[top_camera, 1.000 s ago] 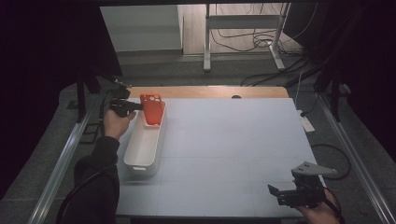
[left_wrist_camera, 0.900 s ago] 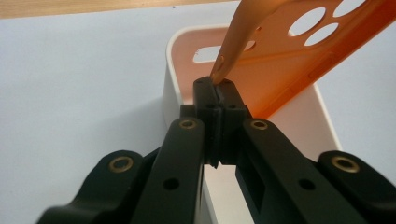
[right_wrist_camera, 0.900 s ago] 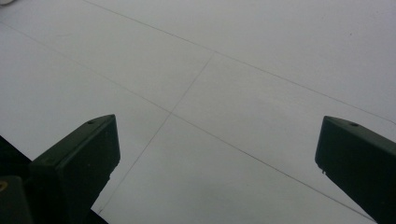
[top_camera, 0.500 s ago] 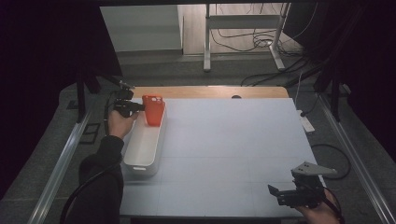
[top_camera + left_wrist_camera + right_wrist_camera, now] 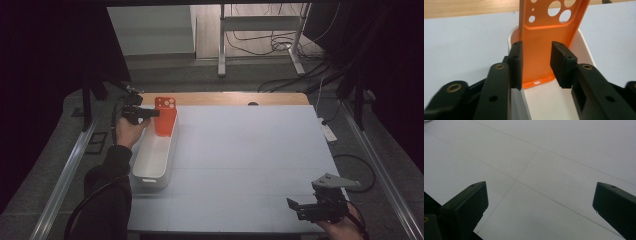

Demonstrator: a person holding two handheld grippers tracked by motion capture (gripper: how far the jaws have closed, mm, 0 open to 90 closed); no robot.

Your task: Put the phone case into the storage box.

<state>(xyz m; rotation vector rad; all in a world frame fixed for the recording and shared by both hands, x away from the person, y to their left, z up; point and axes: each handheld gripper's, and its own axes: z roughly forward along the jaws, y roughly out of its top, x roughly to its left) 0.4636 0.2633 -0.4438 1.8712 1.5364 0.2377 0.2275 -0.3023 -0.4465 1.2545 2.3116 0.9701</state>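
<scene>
An orange phone case [image 5: 165,116] stands upright in the far end of a white bin [image 5: 150,167], leaning on its end wall. In the left gripper view the case [image 5: 546,37] rises just beyond the jaws, camera holes at the top. My left gripper [image 5: 154,113] [image 5: 537,63] has just been opening. Its pads [image 5: 516,62] flank the case's lower part with a gap on each side and do not press it. My right gripper [image 5: 296,206] [image 5: 540,200] hovers open over the bare white table near the front right corner.
The long white bin's rim [image 5: 584,47] lies along the left edge of the white table top [image 5: 250,150]. A wooden strip [image 5: 225,98] runs along the far edge. Metal rails border both sides; cables and a stand lie on the floor beyond.
The left jaws have spread apart and let go of the orange case, which stays upright at the bin's far end. The right hand has not moved.
</scene>
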